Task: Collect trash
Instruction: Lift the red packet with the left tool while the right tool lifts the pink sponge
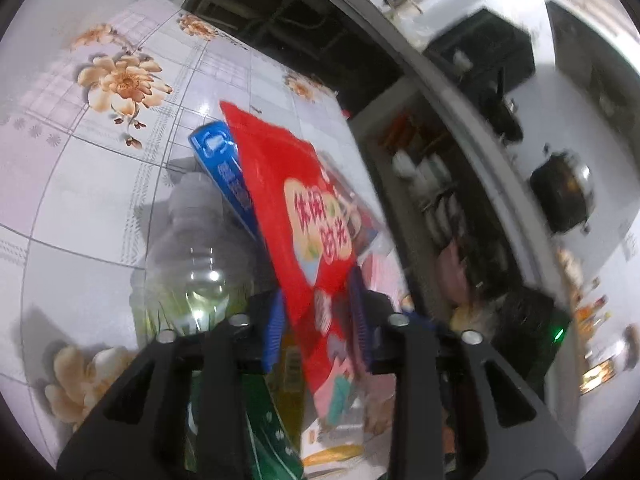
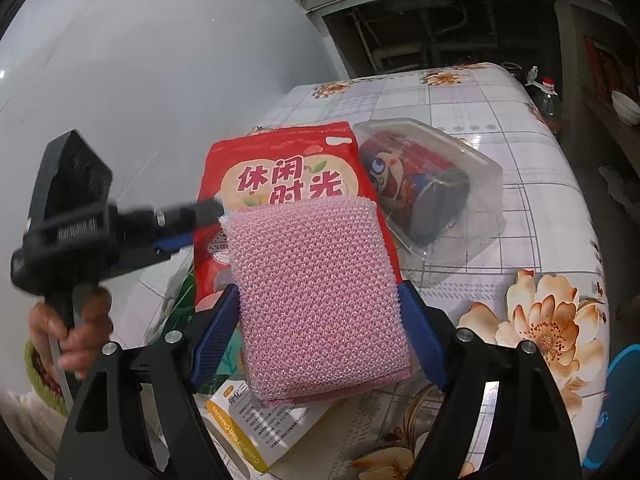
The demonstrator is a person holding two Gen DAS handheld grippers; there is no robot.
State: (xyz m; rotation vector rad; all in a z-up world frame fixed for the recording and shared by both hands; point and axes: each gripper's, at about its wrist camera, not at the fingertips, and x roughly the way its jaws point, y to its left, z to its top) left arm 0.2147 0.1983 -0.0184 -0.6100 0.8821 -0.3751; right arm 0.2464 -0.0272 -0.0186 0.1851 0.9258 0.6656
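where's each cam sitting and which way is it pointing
Left wrist: on the left gripper, looking down along its fingers at the red snack bag between them; no hand shows.
Right wrist: on the right gripper, fingers clamping a pink scrub pad, facing the floral table; a hand holds the other gripper.
Shared: the red bag and table.

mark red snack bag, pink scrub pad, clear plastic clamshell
red snack bag (image 2: 276, 148): right wrist view, upper front panel.
pink scrub pad (image 2: 320, 292): right wrist view, middle of textured face.
clear plastic clamshell (image 2: 476, 156): right wrist view, right part of lid.
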